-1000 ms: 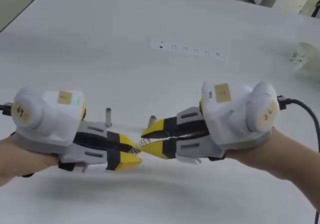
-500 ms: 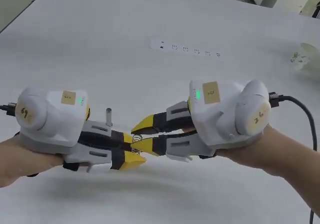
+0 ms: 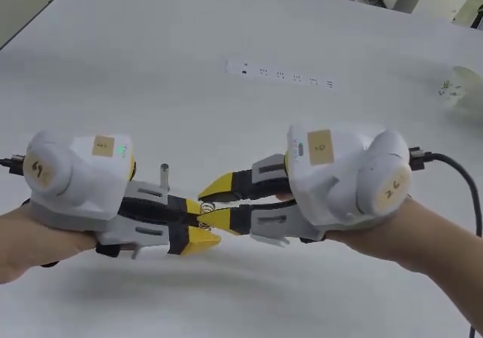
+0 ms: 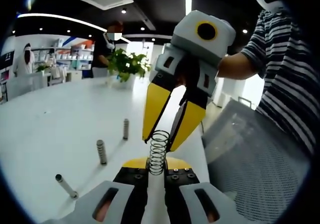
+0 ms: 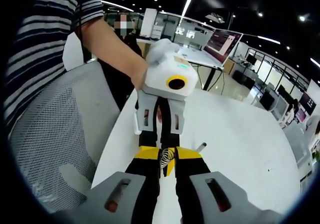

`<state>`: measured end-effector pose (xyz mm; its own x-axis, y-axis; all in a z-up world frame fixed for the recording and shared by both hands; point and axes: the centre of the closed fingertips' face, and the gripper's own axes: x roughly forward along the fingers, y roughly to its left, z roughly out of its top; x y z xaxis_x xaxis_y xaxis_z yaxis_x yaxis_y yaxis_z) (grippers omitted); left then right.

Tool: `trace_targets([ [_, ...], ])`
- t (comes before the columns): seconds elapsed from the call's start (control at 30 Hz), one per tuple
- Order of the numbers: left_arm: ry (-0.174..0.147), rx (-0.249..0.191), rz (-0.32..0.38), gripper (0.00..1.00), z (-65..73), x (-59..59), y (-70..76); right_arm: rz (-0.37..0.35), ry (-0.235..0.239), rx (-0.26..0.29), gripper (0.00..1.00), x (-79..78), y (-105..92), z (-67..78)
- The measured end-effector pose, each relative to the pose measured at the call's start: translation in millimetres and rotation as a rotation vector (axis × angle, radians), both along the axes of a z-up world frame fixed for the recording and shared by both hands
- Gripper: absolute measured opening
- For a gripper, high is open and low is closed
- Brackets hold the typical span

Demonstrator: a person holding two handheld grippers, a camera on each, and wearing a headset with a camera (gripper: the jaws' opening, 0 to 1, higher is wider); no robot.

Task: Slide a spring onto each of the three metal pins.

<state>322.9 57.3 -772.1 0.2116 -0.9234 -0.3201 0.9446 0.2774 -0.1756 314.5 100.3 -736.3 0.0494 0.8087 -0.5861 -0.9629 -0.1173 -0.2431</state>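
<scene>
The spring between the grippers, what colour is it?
Silvery grey metal. The spring shows best in the left gripper view.

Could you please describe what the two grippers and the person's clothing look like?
Both the left gripper and right gripper have rounded white housings, grey bodies and black fingers with yellow tips. Each carries a tan sticker and a black cable. The person wears a striped short sleeve.

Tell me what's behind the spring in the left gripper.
The right gripper, yellow jaws parted around the spring's far end. It blocks whatever lies beyond; the left gripper covers the spring's near coils.
</scene>
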Motion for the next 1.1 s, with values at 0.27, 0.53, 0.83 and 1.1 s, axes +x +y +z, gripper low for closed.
trace_targets([
  [0.27, 0.021, -0.002, 0.009, 0.04, -0.5, -0.1, 0.9, 0.018, -0.026, -0.016, 0.08, -1.6, 0.8, -0.7],
  [0.53, 0.037, -0.001, 0.026, 0.11, -1.1, 0.7, 2.1, 0.022, -0.042, -0.028, 0.08, -1.3, 0.6, -1.7],
  [0.83, 0.045, 0.008, 0.051, 0.19, -3.9, 2.7, 7.2, 0.014, -0.046, -0.03, 0.08, 1.2, -0.8, -1.0],
  [1.1, 0.054, 0.002, 0.078, 0.24, -3.4, 4.6, 12.5, -0.005, -0.041, -0.032, 0.08, 5.0, -2.5, -1.7],
])
